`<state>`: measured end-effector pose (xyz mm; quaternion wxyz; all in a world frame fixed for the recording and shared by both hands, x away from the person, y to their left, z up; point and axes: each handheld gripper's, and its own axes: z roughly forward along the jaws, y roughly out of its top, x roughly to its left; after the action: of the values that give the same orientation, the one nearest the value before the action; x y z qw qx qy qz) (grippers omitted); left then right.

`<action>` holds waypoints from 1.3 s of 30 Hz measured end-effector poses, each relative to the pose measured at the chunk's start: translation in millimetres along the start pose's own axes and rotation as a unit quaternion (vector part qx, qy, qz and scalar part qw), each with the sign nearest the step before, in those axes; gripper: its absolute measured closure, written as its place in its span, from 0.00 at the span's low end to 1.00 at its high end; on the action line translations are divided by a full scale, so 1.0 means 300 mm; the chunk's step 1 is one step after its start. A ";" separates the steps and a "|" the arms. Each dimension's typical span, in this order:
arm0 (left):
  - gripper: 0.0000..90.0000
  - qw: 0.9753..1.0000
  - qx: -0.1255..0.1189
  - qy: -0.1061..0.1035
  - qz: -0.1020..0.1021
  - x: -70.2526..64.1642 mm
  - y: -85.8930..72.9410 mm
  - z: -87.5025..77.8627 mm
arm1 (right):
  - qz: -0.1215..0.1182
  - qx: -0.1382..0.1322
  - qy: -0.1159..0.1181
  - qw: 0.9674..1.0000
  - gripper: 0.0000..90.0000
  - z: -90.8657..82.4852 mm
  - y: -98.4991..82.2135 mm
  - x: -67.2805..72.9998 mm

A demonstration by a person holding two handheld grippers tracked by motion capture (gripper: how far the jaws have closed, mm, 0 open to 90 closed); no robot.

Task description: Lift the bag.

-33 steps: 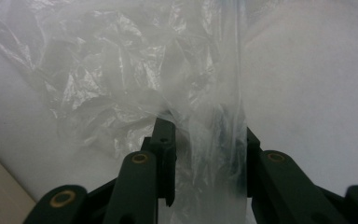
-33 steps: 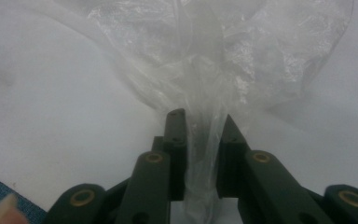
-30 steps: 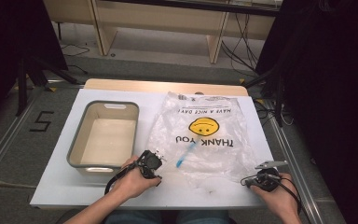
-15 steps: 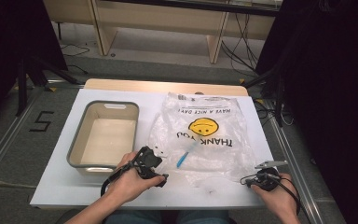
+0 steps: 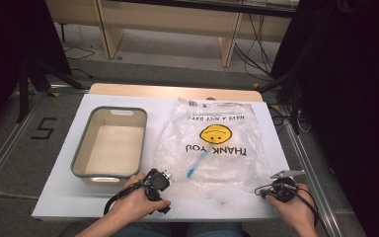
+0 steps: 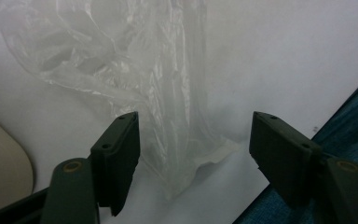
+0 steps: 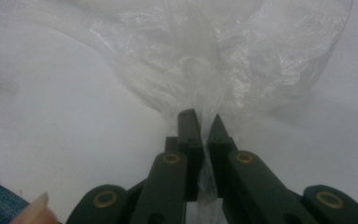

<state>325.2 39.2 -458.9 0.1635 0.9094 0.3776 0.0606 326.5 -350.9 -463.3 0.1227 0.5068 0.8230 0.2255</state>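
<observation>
A clear plastic bag (image 5: pixel 217 148) printed with a yellow smiley and "THANK YOU" lies crumpled on the white table, with a thin blue stick (image 5: pixel 196 165) inside it. At the bag's near left corner my left gripper (image 5: pixel 162 177) is open. Its jaws have just been opening, and in the left gripper view (image 6: pixel 195 119) a loose fold of the bag (image 6: pixel 168 93) lies between them without being pressed. At the near right corner my right gripper (image 5: pixel 271 190) is shut on a twisted strip of the bag (image 7: pixel 214 56), which passes between its jaws (image 7: pixel 203 115).
A grey bin (image 5: pixel 81 153) with a pale, empty inside stands on the table's left half, just beyond my left hand. The near table edge (image 5: pixel 217 215) runs close under both hands. Floor, cables and wooden desk legs lie beyond the far edge.
The left gripper's jaws have spread apart and the hand has shifted slightly toward the near edge. The bag's near left corner has slackened. The right hand has stayed put.
</observation>
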 end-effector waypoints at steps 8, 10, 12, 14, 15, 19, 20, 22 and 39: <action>0.54 1.000 0.012 -0.009 -0.026 0.044 0.007 0.018 | 0.002 0.001 0.002 1.000 0.99 0.000 0.000 -0.002; 0.60 1.000 0.012 -0.005 -0.022 0.048 0.008 0.018 | 0.002 0.001 0.002 1.000 0.99 0.000 0.000 -0.001; 0.65 1.000 0.014 -0.002 -0.013 0.049 0.009 0.017 | 0.001 0.001 0.001 1.000 0.99 0.000 0.000 -0.001; 0.68 1.000 0.013 -0.001 -0.004 0.043 0.010 0.018 | 0.003 0.001 0.001 1.000 0.99 0.000 0.001 -0.001; 0.71 1.000 0.014 -0.001 0.006 0.038 0.011 0.018 | 0.003 0.001 0.001 1.000 0.99 0.000 0.001 -0.001; 0.82 0.999 0.022 -0.001 0.037 0.023 0.019 0.017 | 0.004 0.000 0.002 1.000 0.99 0.001 0.000 -0.002; 0.84 0.999 0.023 -0.005 0.039 0.022 0.020 0.017 | 0.004 0.000 0.002 1.000 0.99 0.000 0.000 -0.002; 0.89 0.999 0.021 -0.009 0.045 0.022 0.021 0.018 | 0.006 -0.001 0.002 1.000 0.99 0.000 0.000 -0.002; 0.99 0.990 -0.120 -0.011 0.073 0.039 0.030 -0.062 | 0.013 -0.010 0.003 1.000 0.99 -0.004 -0.004 -0.010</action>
<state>335.2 46.3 -438.5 0.2708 0.9088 0.2987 0.1075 326.4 -354.2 -462.8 0.1230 0.5154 0.8144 0.2367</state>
